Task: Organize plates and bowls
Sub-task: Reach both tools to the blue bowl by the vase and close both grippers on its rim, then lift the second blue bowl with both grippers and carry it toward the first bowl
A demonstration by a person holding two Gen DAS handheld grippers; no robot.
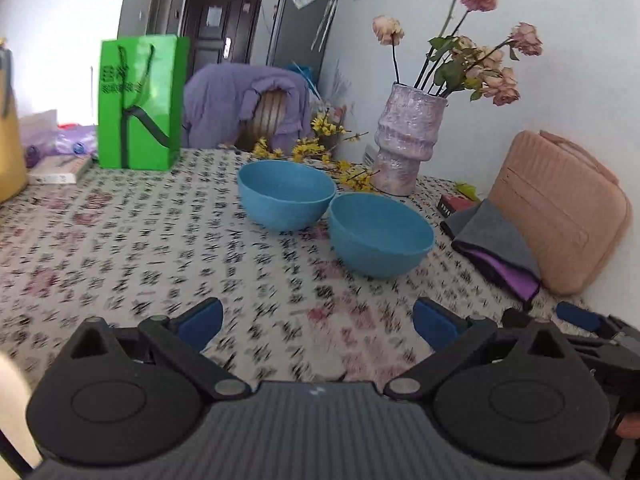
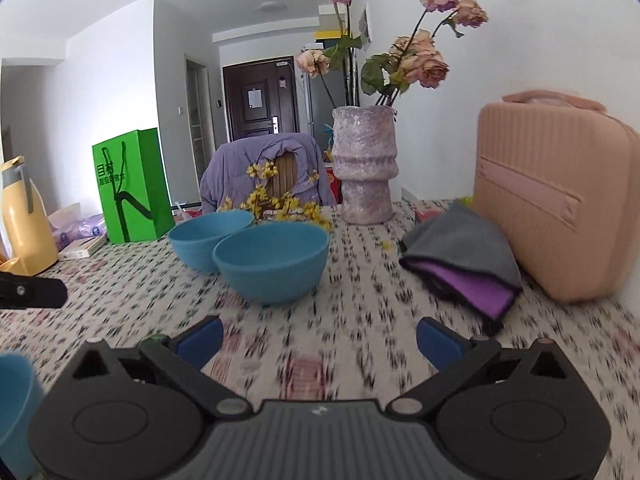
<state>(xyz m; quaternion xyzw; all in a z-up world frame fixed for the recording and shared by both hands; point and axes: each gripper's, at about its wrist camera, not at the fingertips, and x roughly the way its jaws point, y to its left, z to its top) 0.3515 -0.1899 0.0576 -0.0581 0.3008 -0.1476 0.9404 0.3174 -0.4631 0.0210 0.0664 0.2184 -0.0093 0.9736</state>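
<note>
Only right wrist view catches third blue bowl (image 2: 14,404) at left edge; two blue bowls (image 1: 334,216) touching on desk (image 1: 120,248), well ahead of both grippers' fingers (image 1: 200,320), spread wide, empty.

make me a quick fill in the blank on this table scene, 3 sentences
1. The two bowls on the tablecloth are both ____ in colour.
2. The vase holds dried ____.
3. Both the left gripper and the right gripper have jaws that stand ____, holding nothing.

Missing words: blue; roses; open
</note>
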